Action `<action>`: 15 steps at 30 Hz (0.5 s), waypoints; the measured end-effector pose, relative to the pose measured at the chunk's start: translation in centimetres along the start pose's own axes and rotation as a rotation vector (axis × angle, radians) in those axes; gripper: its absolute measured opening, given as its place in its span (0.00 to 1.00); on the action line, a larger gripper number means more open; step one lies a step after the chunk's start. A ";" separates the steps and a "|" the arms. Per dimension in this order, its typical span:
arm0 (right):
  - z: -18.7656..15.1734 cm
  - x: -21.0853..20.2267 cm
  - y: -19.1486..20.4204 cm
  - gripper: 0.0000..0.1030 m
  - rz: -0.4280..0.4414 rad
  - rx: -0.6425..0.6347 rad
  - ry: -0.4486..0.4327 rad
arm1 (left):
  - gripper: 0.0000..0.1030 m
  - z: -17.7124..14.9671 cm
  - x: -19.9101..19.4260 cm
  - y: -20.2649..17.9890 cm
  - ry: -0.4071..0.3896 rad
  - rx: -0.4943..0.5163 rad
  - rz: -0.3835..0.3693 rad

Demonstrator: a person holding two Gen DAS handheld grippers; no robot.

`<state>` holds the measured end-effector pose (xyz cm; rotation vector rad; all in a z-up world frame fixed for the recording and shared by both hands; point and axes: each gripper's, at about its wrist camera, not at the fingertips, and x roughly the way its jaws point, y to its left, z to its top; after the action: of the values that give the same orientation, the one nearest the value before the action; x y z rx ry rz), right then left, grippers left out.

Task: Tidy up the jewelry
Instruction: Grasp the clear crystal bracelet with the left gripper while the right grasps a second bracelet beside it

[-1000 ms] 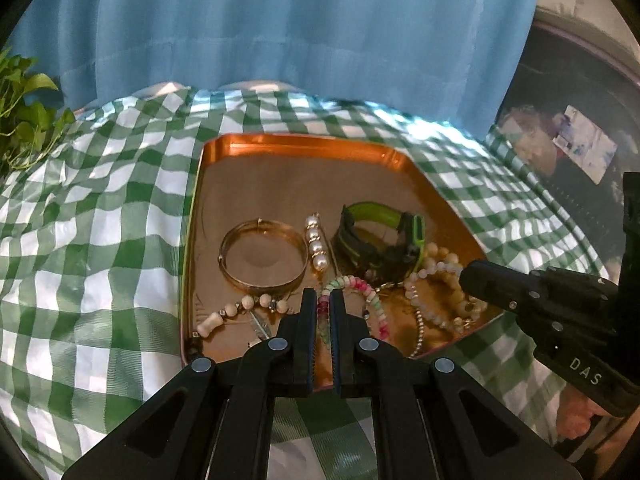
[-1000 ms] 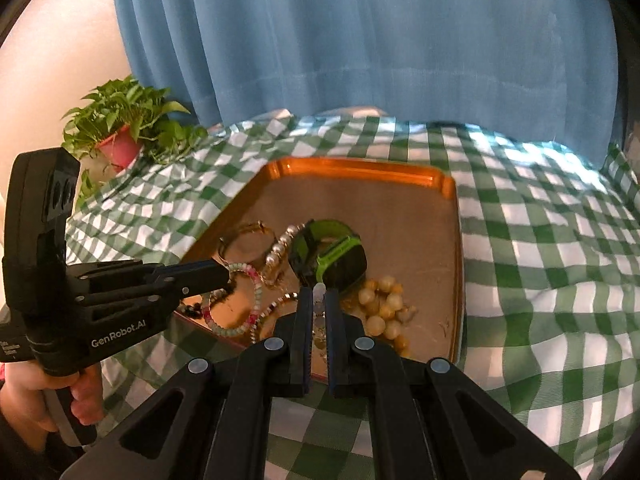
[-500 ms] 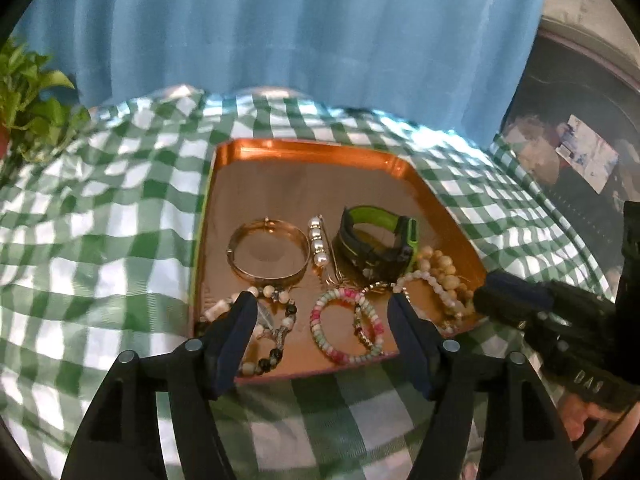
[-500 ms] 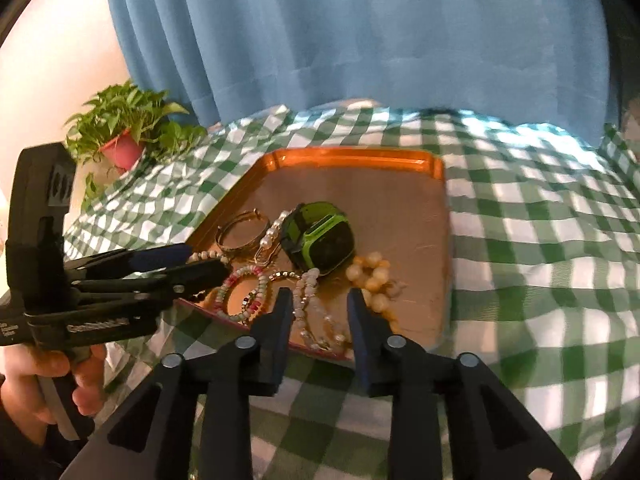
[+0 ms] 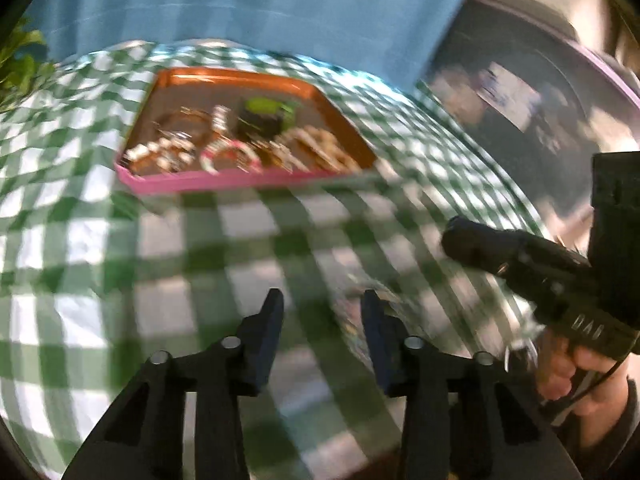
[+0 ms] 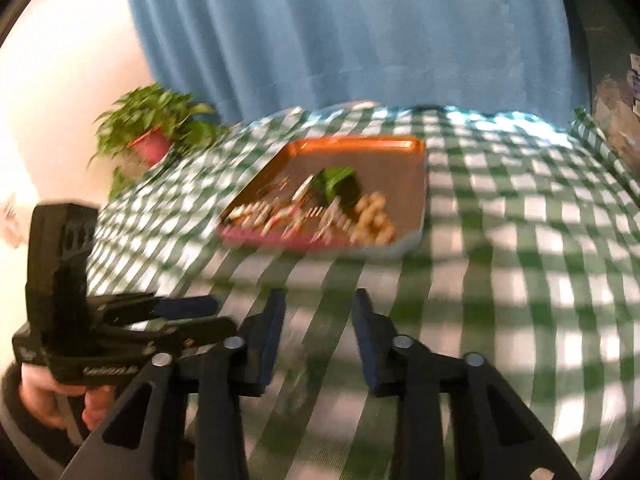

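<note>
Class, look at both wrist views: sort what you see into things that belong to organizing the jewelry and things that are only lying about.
Belonging to the job:
- tray
- green watch
- beaded bracelets
- left gripper, jaws closing, nothing between the fingers
- right gripper, likewise closing and empty

Just lying about:
- potted plant
- blue curtain
- checked cloth

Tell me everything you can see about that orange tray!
The tray is a shallow rectangle, coppery orange inside like shiny metal, with a pink near edge. It lies flat on the green checked cloth, in front of the blue curtain. Blurry bracelets, beads and a green and black band lie crowded along its near side. Neither tool touches it.
</note>
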<state>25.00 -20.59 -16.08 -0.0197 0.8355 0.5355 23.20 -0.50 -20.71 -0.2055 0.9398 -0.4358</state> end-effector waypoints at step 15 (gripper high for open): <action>-3.6 2.7 0.6 0.00 -0.074 -0.077 0.113 | 0.08 -0.3 1.3 -0.1 0.011 0.040 0.072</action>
<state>23.71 -19.71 -20.29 -0.1522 0.9207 0.5000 23.66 -1.15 -21.83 -0.1332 0.9453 -0.3894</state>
